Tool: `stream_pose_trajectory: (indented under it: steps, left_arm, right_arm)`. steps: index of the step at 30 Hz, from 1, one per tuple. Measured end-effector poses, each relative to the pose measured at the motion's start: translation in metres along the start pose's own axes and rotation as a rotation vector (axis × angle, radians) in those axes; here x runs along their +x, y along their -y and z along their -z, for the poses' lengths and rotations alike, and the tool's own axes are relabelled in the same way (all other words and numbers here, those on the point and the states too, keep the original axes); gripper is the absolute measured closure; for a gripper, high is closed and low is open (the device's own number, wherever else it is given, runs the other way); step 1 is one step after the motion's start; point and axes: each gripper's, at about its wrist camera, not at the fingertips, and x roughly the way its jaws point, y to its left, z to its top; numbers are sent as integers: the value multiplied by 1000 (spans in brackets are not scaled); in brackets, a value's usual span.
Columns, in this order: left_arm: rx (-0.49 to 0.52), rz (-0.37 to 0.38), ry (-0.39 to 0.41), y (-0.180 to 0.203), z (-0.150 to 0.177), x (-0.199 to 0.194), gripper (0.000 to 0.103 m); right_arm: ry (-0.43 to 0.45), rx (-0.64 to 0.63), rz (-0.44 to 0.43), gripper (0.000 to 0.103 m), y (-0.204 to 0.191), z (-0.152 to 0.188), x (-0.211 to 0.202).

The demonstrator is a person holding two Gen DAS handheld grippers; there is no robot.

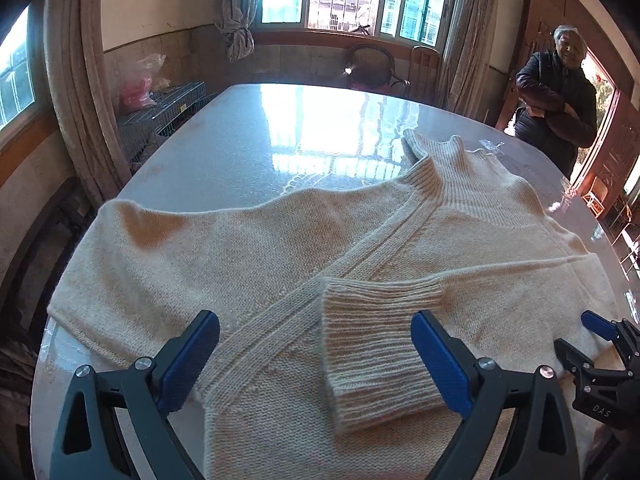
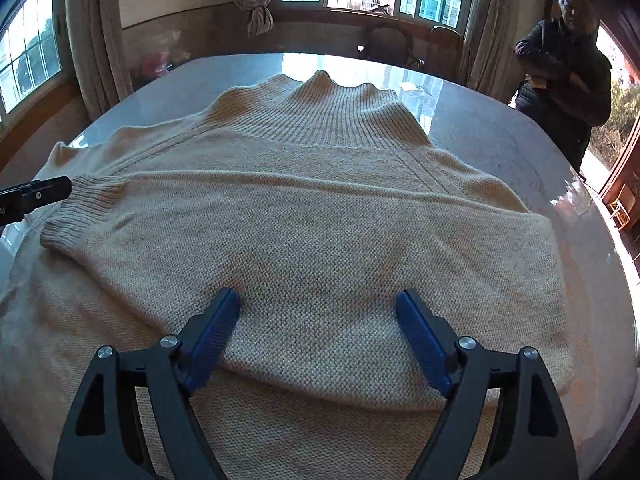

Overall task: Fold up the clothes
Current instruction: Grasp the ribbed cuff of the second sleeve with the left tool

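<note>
A cream knit sweater (image 1: 240, 248) (image 2: 320, 200) lies spread on the glossy table (image 1: 280, 128), its ribbed high collar (image 1: 452, 184) (image 2: 332, 116) at the far side. One sleeve is folded across the body, and its ribbed cuff (image 1: 380, 344) (image 2: 76, 216) lies on top. My left gripper (image 1: 316, 320) is open, its blue pads straddling that cuff from just above; only its dark tip (image 2: 36, 194) shows in the right wrist view. My right gripper (image 2: 318, 296) (image 1: 580, 340) is open over the folded sleeve's lower edge, holding nothing.
A person (image 1: 556, 96) (image 2: 568, 72) in a dark jacket stands by the doorway at the far right of the table (image 2: 500, 128). A chair (image 1: 372, 64) stands behind the table under the windows. A wire cage (image 1: 168, 108) with a pink bag sits far left.
</note>
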Motion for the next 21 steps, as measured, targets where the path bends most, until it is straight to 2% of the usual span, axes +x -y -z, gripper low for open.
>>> stream_pose_trajectory:
  steps: [2, 4, 11, 15, 17, 19, 21]
  left_arm:
    - [-91, 37, 2, -37, -2, -12, 4]
    - [-223, 59, -6, -83, -3, -20, 4]
    - [-863, 116, -59, -262, 29, -20, 4]
    - [-1140, 226, -156, -327, 59, 3, 5]
    - [-1204, 290, -230, -335, 70, 21, 6]
    - [-1210, 339, -305, -335, 71, 38, 10]
    - [-1196, 374, -399, -332, 71, 59, 10]
  right_arm:
    - [11, -7, 13, 11, -3, 2, 0]
    - [23, -15, 25, 10, -5, 4, 1]
    - [39, -23, 42, 8, -9, 8, 2]
    - [38, -27, 43, 8, -7, 8, 1]
    - [38, -28, 45, 8, -7, 7, 2]
    - [38, -29, 46, 8, -7, 7, 3]
    - [37, -28, 47, 7, -7, 6, 3]
